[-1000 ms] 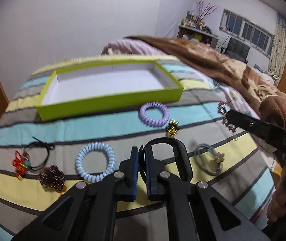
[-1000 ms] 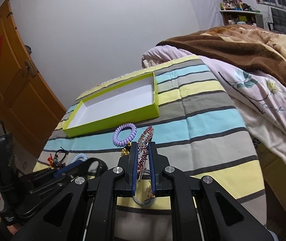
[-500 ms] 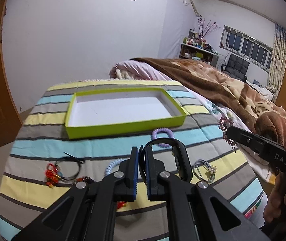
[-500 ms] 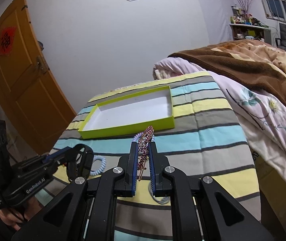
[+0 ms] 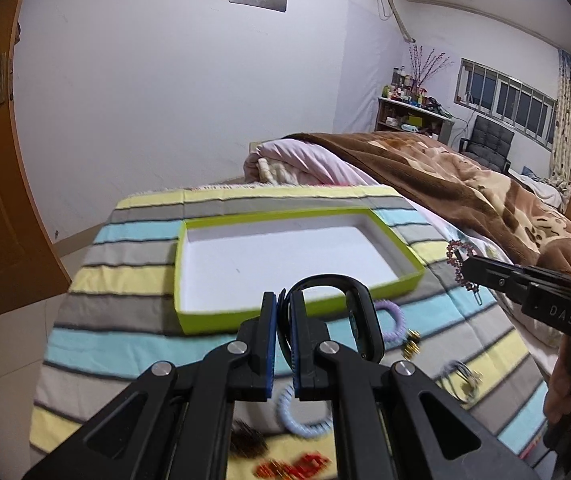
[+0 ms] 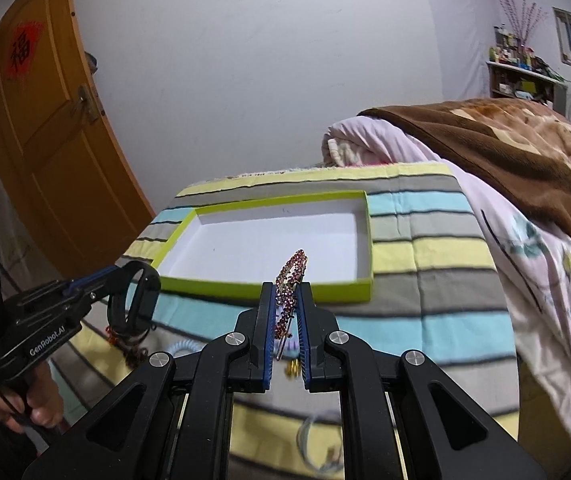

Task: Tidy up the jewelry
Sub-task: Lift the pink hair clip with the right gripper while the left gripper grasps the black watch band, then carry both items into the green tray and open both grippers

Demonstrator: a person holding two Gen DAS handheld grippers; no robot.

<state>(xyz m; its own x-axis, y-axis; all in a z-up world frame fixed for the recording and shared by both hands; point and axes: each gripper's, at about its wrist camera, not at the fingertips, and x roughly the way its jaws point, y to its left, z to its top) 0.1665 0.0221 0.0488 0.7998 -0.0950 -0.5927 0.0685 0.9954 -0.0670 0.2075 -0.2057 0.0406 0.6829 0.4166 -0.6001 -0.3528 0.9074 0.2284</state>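
My left gripper (image 5: 283, 300) is shut on a black band (image 5: 359, 316), a loop that curves up and to the right of the fingers above the bedspread. In the right wrist view the same band (image 6: 137, 296) hangs from the left gripper (image 6: 85, 284) at the left. My right gripper (image 6: 287, 292) is shut on a red jewelled hair clip (image 6: 290, 284), whose tip sticks out toward the green tray (image 6: 269, 288). The clip (image 5: 458, 264) and right gripper (image 5: 467, 270) also show at the right of the left wrist view. The white-floored tray (image 5: 297, 310) lies ahead with nothing in it.
On the striped bedspread (image 5: 125, 276) lie a purple coil tie (image 5: 395, 324), a gold piece (image 5: 411, 346), a pale blue coil tie (image 5: 305, 420), a grey tie (image 5: 463, 380) and a dark beaded piece (image 5: 247, 442). A brown blanket (image 5: 465, 184) covers the right. A wooden door (image 6: 45, 140) stands left.
Both grippers have risen and drawn back from the bedspread with the band and the clip held. The tray now looks lower and farther, and more wall shows above.
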